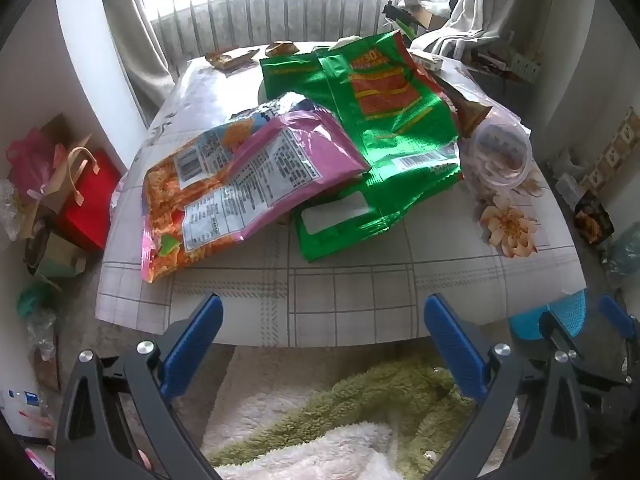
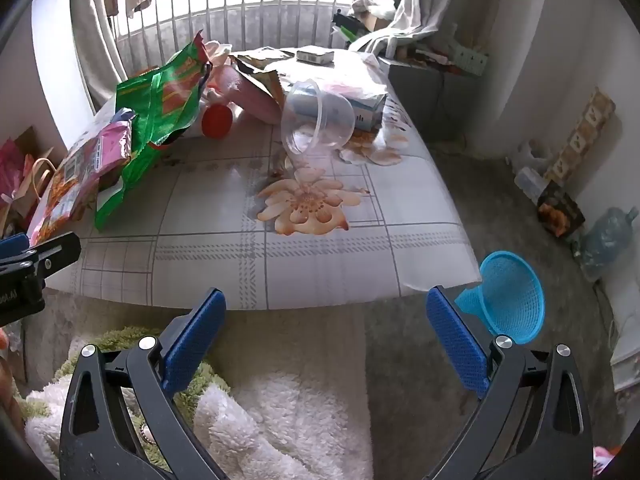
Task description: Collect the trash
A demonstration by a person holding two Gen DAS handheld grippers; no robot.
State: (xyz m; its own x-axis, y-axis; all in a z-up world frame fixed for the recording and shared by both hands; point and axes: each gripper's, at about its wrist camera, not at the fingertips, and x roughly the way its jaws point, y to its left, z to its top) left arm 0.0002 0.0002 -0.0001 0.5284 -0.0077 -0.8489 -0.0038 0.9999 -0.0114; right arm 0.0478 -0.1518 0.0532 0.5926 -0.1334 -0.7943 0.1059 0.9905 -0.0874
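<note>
Empty snack bags lie piled on a low table (image 1: 340, 304): a pink and orange bag (image 1: 240, 184) overlaps a large green bag (image 1: 384, 120). A clear plastic tub (image 1: 502, 152) lies on its side to their right. In the right wrist view the green bag (image 2: 164, 108), the pink bag (image 2: 80, 176), the clear tub (image 2: 318, 118) and a red lid (image 2: 217, 121) show on the table (image 2: 280, 264). A blue mesh basket (image 2: 508, 296) stands on the floor off the table's right corner. My left gripper (image 1: 323, 340) and right gripper (image 2: 326, 328) hover open before the table's near edge, both holding nothing.
Brown wrappers (image 1: 232, 58) and a small box (image 2: 315, 56) lie at the table's far end by a railing and curtains. Gift bags (image 1: 76, 200) crowd the floor on the left. A water jug (image 2: 608, 240) stands right. A fluffy white and green rug (image 2: 288, 420) lies below.
</note>
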